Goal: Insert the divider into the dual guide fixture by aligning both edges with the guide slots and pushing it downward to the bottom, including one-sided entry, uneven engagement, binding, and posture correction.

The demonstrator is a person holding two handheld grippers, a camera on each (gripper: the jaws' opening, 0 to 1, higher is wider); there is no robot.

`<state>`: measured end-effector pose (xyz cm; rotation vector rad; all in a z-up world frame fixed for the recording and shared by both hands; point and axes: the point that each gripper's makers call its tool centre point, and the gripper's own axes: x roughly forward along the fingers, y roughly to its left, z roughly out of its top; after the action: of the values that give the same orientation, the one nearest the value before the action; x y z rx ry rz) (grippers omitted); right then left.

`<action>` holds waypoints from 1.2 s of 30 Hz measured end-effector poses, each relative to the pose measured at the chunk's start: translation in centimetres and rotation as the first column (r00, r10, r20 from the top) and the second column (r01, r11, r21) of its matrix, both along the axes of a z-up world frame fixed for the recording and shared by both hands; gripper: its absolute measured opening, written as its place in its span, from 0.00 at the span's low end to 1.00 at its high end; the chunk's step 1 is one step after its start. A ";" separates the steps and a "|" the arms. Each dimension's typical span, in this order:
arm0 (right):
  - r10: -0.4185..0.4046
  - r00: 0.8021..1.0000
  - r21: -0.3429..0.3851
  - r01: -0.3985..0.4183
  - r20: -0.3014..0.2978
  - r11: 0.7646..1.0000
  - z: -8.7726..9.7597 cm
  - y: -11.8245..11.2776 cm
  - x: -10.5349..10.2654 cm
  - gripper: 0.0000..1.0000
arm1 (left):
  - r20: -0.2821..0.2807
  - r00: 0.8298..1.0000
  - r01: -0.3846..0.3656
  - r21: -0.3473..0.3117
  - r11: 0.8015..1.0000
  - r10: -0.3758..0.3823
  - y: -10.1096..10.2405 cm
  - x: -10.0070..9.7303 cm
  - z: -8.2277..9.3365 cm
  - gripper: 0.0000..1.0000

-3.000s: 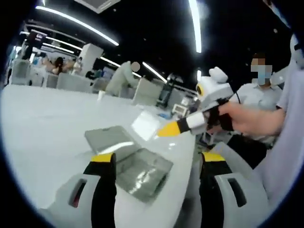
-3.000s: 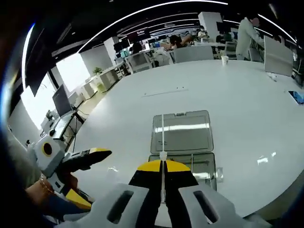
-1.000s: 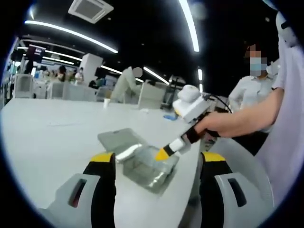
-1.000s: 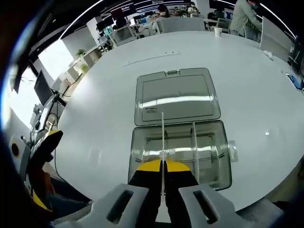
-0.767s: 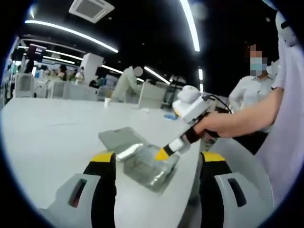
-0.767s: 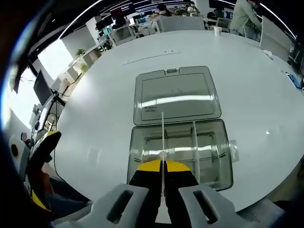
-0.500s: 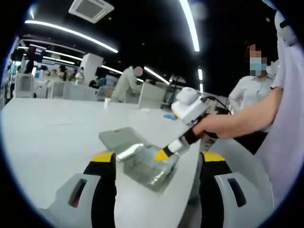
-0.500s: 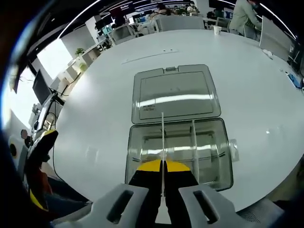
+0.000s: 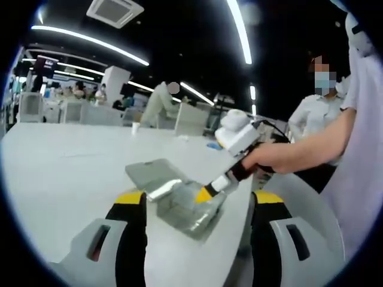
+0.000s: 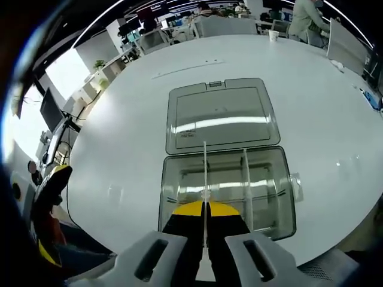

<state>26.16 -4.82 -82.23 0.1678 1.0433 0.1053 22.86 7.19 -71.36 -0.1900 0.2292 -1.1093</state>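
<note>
A clear plastic box stands on the white table with its lid folded flat behind it. One divider stands upright inside the box, right of centre. My right gripper is shut on a thin clear divider, seen edge-on and held upright over the box's left half. In the left gripper view, the right gripper reaches in from the right, its yellow tip at the box. My left gripper is open near the table edge, with nothing between its fingers.
The table's near edge curves just in front of the box. A paper cup and a monitor stand at the far side. A person in a white shirt stands to the right, with others at desks behind.
Since 3 s ago my right gripper has carried the divider forward and down over the open box. Over the last second it has barely shifted. The left gripper stays open.
</note>
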 end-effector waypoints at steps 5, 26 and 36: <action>-0.004 1.000 -0.002 0.004 -0.002 1.000 0.1 0.0 0.0 0.00 | 0.000 1.000 -0.004 -0.005 1.000 0.004 0.1 0.1 0.0 0.68; -0.005 1.000 -0.094 0.004 -0.009 0.996 0.1 0.3 -0.3 0.00 | -0.001 1.000 0.012 -0.023 1.000 -0.012 0.5 -0.3 0.2 0.67; -0.016 1.000 -0.097 0.013 -0.027 0.995 0.2 0.0 -0.3 0.00 | -0.007 1.000 0.008 -0.037 0.999 -0.009 0.8 -0.2 0.2 0.67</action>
<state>25.90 -4.81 -82.08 0.0891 1.0719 0.0394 22.70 7.99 -71.21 -0.2259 0.2166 -1.1220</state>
